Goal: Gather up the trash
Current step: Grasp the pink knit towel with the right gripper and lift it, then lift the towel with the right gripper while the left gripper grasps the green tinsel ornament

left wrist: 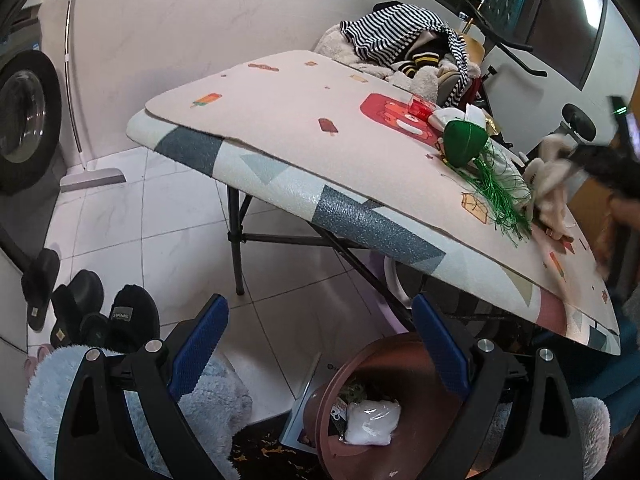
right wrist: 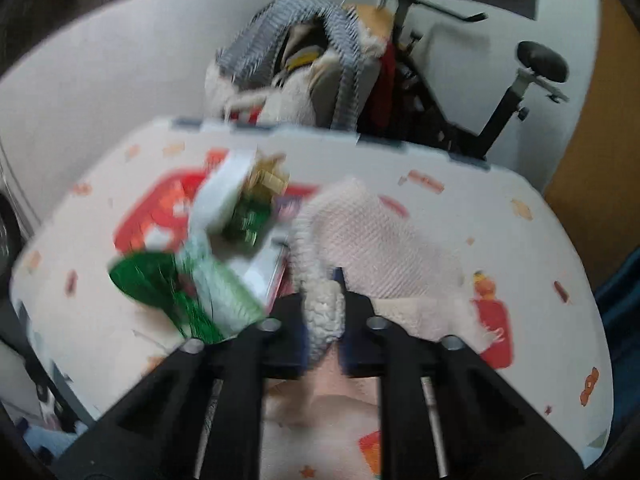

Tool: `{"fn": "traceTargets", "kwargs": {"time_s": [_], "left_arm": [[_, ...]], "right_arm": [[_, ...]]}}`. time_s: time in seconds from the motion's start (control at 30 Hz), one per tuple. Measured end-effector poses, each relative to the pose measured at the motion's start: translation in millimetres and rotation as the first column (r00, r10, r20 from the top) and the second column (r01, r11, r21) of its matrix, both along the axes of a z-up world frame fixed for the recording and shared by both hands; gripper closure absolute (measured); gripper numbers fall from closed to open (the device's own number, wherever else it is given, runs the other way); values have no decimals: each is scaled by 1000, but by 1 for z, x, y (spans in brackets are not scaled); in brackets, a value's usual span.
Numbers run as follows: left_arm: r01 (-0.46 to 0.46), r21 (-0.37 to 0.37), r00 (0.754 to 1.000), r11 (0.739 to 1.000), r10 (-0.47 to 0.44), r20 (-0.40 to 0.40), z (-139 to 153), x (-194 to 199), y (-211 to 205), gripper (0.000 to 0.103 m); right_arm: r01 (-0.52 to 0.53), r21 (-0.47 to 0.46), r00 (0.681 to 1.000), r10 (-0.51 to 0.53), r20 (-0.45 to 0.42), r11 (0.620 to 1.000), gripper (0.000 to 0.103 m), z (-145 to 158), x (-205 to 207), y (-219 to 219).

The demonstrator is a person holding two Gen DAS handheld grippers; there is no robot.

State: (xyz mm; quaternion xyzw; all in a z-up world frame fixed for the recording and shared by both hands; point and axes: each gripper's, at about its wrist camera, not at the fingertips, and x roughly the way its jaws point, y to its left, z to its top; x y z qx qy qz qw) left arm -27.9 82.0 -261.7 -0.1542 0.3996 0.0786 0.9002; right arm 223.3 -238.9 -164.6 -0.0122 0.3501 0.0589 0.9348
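My left gripper (left wrist: 320, 320) is open and holds nothing; it hangs beside the table above a brown trash bin (left wrist: 360, 360) that contains a white plastic bag (left wrist: 372, 422). On the patterned table top (left wrist: 280, 120) lies a litter pile: a green wrapper (left wrist: 466, 142), green tinsel strands (left wrist: 496, 196) and a red box (left wrist: 420, 109). My right gripper (right wrist: 324, 312) is shut on a cream knitted cloth (right wrist: 380, 232), lifted just off the table. Left of it lie the green wrapper (right wrist: 144, 276), white paper (right wrist: 224, 196) and gold foil (right wrist: 268, 176). The right wrist view is blurred.
A washing machine (left wrist: 24, 120) and a leaning floor squeegee (left wrist: 92, 178) stand at the left. Black slippers (left wrist: 100, 312) and a fluffy pale blue item (left wrist: 200, 400) lie on the floor. Striped clothes (left wrist: 400, 36) are piled behind the table, and an exercise bike (right wrist: 536, 64) stands beyond it.
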Motion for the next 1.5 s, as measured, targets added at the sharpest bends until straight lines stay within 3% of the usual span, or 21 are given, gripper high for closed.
{"fn": "traceTargets", "kwargs": {"time_s": [0.2, 0.3, 0.43, 0.53, 0.67, 0.83, 0.9, 0.97, 1.07, 1.2, 1.27, 1.37, 1.5], "left_arm": [[33, -9, 999, 999, -33, 18, 3, 1, -9, 12], [42, -10, 999, 999, -42, 30, 6, -1, -12, 12], [48, -5, 998, 999, -48, 30, 9, -4, -15, 12], [47, -2, 998, 999, -46, 37, 12, -6, -15, 12], [48, 2, 998, 999, -48, 49, 16, -9, -16, 12], [53, 2, 997, 999, -53, 51, 16, -11, -17, 12], [52, 4, 997, 999, -52, 52, 16, -12, -17, 12], [55, 6, 997, 998, -55, 53, 16, -12, -18, 12], [63, 10, 997, 998, -63, 51, 16, -13, -21, 12], [67, 16, 997, 998, -68, 46, 16, -12, -24, 12], [68, 17, 997, 998, -68, 44, 16, -12, -24, 12], [66, 23, 997, 998, -67, 41, 16, -12, -24, 12], [57, 20, 998, 998, -58, 33, 15, -11, -21, 12]], "right_arm": [[-46, 107, 976, 22, 214, 993, 92, 105, -22, -42], [-110, 151, 959, 66, 276, 982, 92, 146, -36, -53], [-196, 223, 944, 122, 307, 955, 92, 178, -61, -60], [-221, 302, 952, 139, 272, 927, 92, 179, -74, -65], [-202, 417, 976, 149, 157, 886, 92, 152, -86, -78], [-64, 417, 993, 101, -67, 907, 91, 90, -89, -98], [-12, 360, 984, 75, -160, 933, 91, 62, -90, -107], [40, 218, 980, 5, -201, 975, 91, 39, -92, -110], [52, 6, 984, -50, -171, 999, 91, 11, -95, -107], [19, -39, 981, -26, -194, 999, 90, -22, -89, -94], [-1, -26, 972, -5, -234, 1000, 80, -40, -84, -85], [-28, -44, 966, 16, -257, 999, 44, -62, -85, -69], [-39, -103, 957, 7, -291, 994, 28, -83, -81, -57]]}}
